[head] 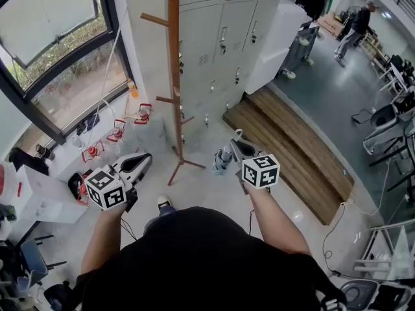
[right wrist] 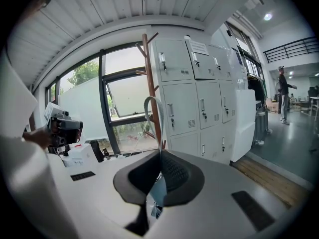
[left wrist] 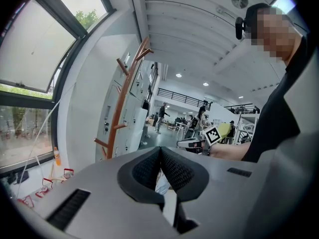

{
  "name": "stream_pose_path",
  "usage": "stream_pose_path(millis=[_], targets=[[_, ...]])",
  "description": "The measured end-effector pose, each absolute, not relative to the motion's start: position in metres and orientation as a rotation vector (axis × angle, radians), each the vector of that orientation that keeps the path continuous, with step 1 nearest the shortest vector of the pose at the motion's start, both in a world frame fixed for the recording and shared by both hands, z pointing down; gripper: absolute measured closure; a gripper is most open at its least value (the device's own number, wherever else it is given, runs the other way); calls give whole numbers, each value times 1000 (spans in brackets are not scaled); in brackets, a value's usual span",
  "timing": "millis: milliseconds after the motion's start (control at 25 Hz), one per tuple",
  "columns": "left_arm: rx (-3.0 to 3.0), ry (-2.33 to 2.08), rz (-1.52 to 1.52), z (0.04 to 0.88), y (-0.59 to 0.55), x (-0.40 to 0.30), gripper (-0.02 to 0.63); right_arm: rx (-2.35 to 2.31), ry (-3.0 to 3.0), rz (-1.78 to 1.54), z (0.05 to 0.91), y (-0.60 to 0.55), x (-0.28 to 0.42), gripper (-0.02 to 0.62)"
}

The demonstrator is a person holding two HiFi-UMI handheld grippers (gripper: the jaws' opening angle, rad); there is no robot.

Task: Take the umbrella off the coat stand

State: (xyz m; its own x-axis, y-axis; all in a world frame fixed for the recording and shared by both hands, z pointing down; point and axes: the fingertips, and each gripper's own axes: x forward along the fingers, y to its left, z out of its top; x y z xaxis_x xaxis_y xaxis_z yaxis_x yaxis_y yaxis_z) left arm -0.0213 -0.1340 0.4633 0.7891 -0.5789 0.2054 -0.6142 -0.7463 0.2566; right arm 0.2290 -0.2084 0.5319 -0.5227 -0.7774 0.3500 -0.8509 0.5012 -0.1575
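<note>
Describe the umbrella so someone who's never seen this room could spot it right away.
Find the grey lockers and the wooden coat stand in front of them. Just right of the stand's feet, the right gripper pinches a grey strap loop, and the umbrella hangs under it: small, folded, pale blue, the only thing dangling from a gripper.

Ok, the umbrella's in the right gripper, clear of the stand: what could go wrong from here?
1. The right gripper has its jaws shut on only the thin grey strap loop, so the folded light-blue umbrella dangles below and might slip out or swing.
2. The tall wooden coat stand is close by on the left; a swinging umbrella could catch its lower pegs or legs.
</note>
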Motion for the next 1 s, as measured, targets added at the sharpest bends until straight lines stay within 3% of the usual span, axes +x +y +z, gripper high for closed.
stream_pose_path(millis=[1000], targets=[[2690, -868, 187, 459, -129, -10, 584, 1403, -2496, 434, 531, -191, 237, 581]])
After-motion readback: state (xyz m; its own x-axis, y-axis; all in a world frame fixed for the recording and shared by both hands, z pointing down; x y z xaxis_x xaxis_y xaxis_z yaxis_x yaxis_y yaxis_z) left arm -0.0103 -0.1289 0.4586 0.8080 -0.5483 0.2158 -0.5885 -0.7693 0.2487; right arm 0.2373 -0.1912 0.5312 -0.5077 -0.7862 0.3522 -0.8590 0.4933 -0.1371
